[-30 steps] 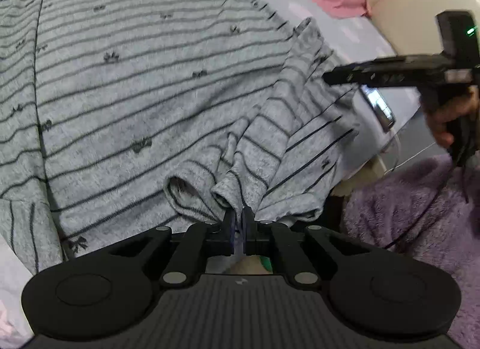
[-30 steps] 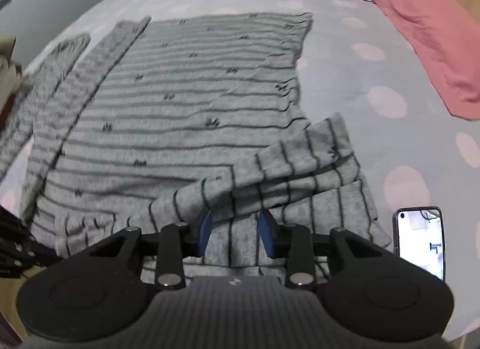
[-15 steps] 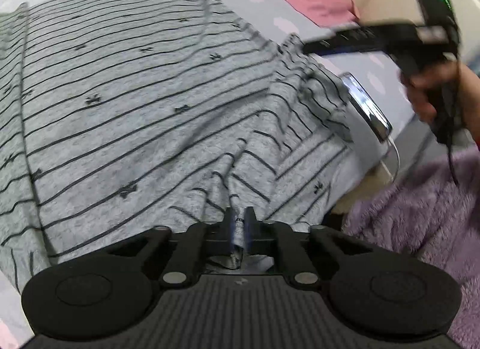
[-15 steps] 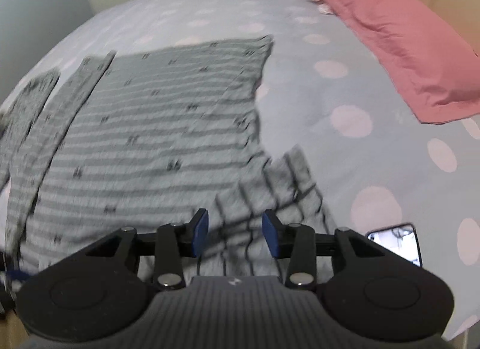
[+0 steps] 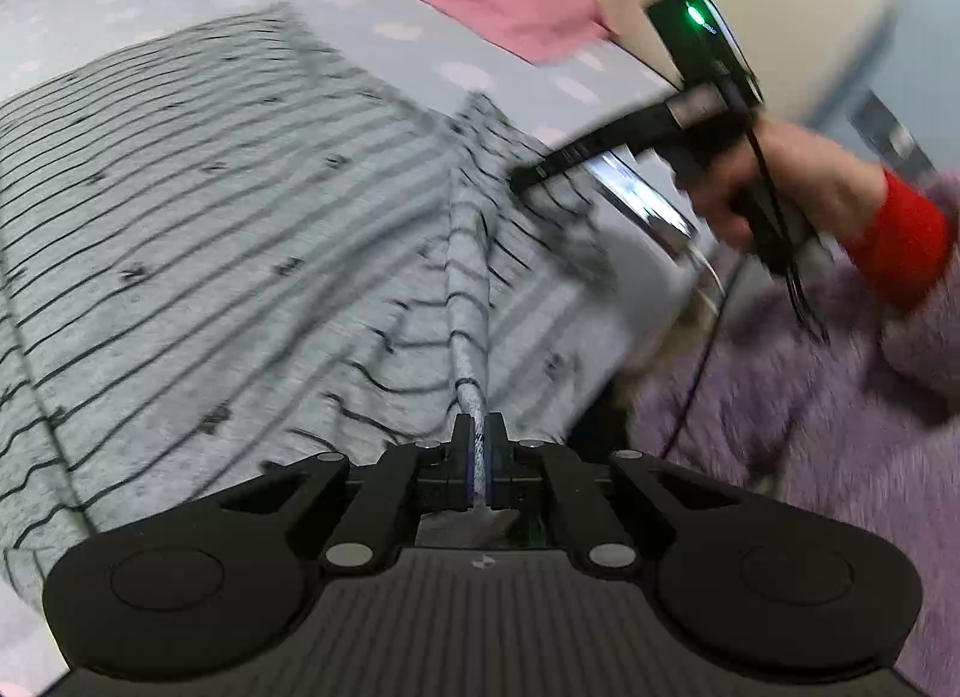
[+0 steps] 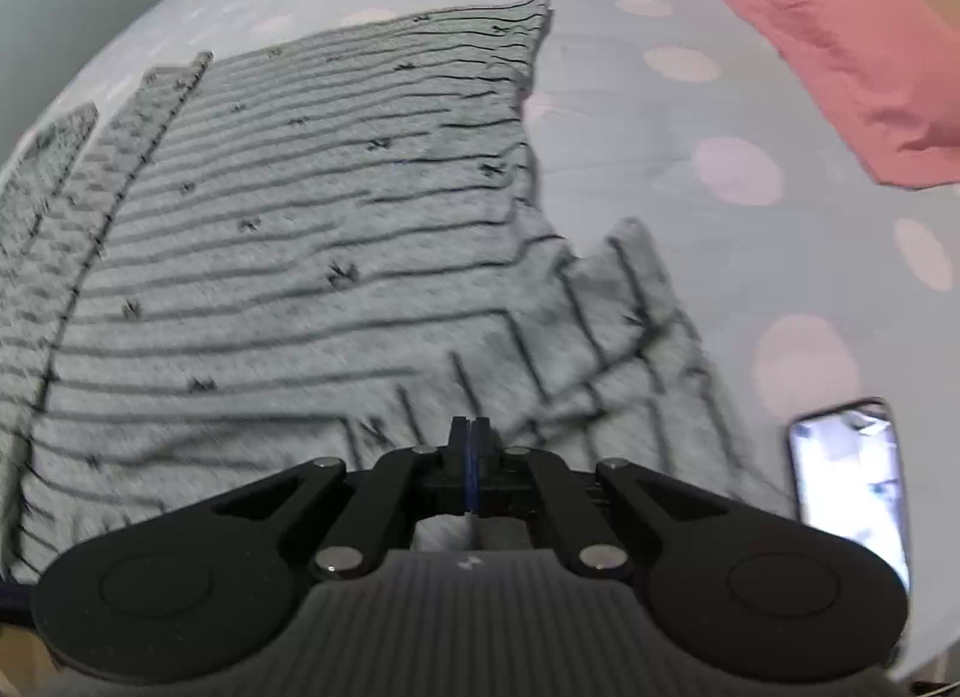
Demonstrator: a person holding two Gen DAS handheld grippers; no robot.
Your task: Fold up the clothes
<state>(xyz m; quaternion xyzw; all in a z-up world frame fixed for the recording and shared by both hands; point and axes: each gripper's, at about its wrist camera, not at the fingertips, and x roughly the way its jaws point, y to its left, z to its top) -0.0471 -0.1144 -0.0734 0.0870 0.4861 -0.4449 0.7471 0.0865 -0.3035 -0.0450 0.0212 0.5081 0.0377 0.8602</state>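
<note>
Your grey striped top [image 6: 312, 253] lies spread flat on the dotted bedsheet [image 6: 690, 169], its long sleeve [image 6: 54, 199] running along the far left edge in the right wrist view. Your left gripper [image 5: 478, 457] is clamped on a ridge of the fabric, which rises taut from its pads as a narrow fold (the cloth runs straight up the middle of that view). Your right gripper [image 6: 471, 457] has just been closing and its jaws now meet; its tips sit at the rumpled near-right corner of the top, but motion blur hides whether any cloth is pinched between them. Further right, a phone [image 6: 849, 487] with a lit screen rests on the sheet beside that corner, and a pink pillow [image 6: 840, 37] lies along the far right
</note>
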